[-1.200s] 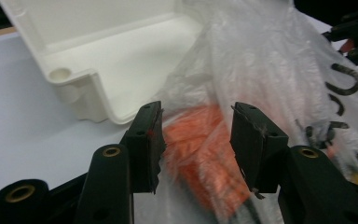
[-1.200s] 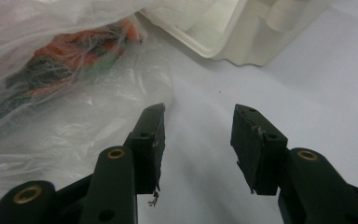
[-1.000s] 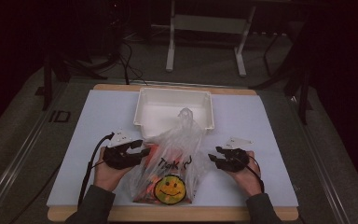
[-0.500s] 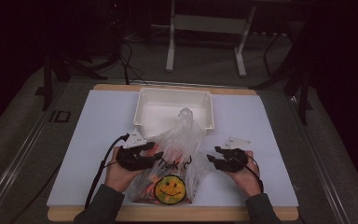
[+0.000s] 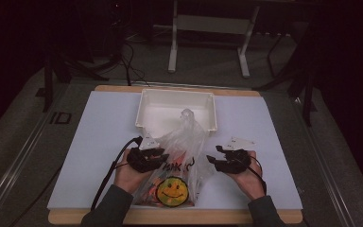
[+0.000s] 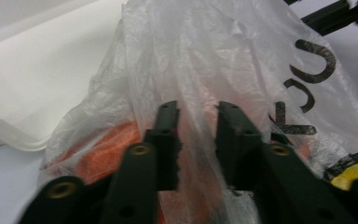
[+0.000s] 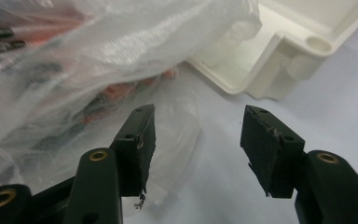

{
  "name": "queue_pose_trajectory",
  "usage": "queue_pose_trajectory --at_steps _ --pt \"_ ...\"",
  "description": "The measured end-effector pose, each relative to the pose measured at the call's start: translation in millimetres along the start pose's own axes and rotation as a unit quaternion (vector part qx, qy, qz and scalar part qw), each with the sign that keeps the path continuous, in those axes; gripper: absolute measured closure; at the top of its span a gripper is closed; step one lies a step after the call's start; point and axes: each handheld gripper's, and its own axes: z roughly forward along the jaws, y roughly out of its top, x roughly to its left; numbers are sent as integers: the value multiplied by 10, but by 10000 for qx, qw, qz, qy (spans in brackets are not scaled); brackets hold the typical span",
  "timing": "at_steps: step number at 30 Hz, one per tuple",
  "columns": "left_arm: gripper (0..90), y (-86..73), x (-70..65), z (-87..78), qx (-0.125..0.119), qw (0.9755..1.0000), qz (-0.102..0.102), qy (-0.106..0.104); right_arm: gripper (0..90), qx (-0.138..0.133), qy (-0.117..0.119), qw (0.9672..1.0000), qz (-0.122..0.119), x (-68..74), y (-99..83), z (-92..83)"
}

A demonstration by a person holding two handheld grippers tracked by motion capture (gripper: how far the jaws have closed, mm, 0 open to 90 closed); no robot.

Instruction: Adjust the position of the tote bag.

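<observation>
Plastic is gathered between the two black jaws of the left gripper point(image 6: 193, 140): a fold of the clear, crinkled plastic bag point(image 5: 177, 163) with a yellow smiley face and black lettering is seen between the pads in the left gripper view, the jaws having just been closing on it, with only a narrow gap left. Whether the pads press the film fully cannot be told, though the fold looks pinched. Orange contents are seen through the film beneath the jaws. In the high view the bag lies on the pale blue table mat point(image 5: 104, 127), near the person's edge, its knotted top raised toward the white rectangular plastic tray point(image 5: 176, 111) just behind it. The left gripper point(image 5: 158, 157) is laid against the bag's left side, and the right gripper point(image 5: 213, 161) is held just beside its right side. In the right gripper view the right gripper's jaws point(image 7: 196, 140) are spread wide, having just been opening, with bare mat and a loose edge of film between them; nothing is gripped. A corner of the tray point(image 7: 279, 65) is seen beyond.
</observation>
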Motion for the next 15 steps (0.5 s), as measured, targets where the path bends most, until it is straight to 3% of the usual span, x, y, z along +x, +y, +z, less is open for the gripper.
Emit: queue_pose_trajectory --at_steps 6,15 --pt "887 -6 3 -4 7 10000 29 57 424 -154 92 9998 -1 49 115 -38" --pt "894 -19 -9 -13 16 9998 82 168 401 -390 253 9988 182 92 293 -22"
